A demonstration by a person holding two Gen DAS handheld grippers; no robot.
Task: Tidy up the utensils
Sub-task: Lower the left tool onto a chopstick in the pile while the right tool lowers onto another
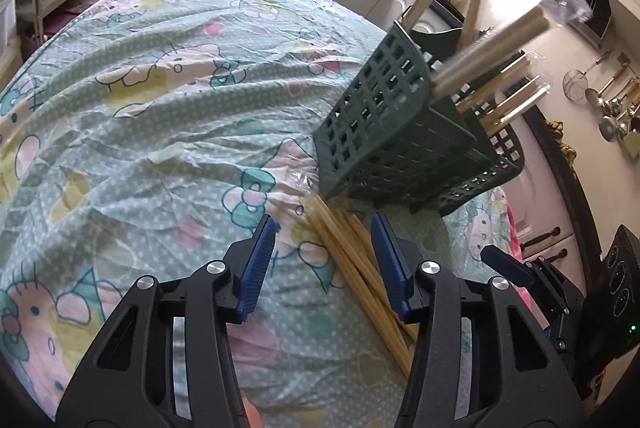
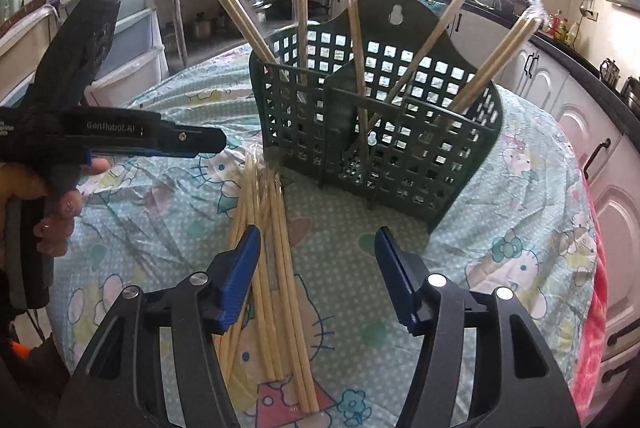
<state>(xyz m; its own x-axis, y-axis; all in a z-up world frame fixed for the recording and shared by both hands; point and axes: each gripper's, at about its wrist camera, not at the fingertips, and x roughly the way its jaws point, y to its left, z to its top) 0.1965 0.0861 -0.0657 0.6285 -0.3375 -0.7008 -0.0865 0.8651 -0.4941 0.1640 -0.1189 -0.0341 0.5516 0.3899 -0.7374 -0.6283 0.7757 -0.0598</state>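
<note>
A bundle of loose bamboo chopsticks (image 1: 352,260) lies on the cartoon-print tablecloth (image 1: 160,107) just in front of a dark green lattice utensil basket (image 1: 392,131). Several plastic-wrapped chopstick pairs (image 2: 352,27) stand tilted in the basket (image 2: 400,155). My left gripper (image 1: 324,216) hangs open over the bundle, whose sticks run between its blue pads (image 1: 260,260), closer to the right one. My right gripper (image 2: 317,229) is open too, with the chopsticks (image 2: 280,268) beside and partly under its left finger. Neither pair of pads presses on them.
In the right wrist view the left gripper (image 2: 192,143) and the hand holding it (image 2: 52,211) sit at the left, above the cloth. Plastic drawers (image 2: 132,39) stand behind the table, white cabinets (image 2: 600,163) to the right, and hanging ladles (image 1: 612,99) on the wall.
</note>
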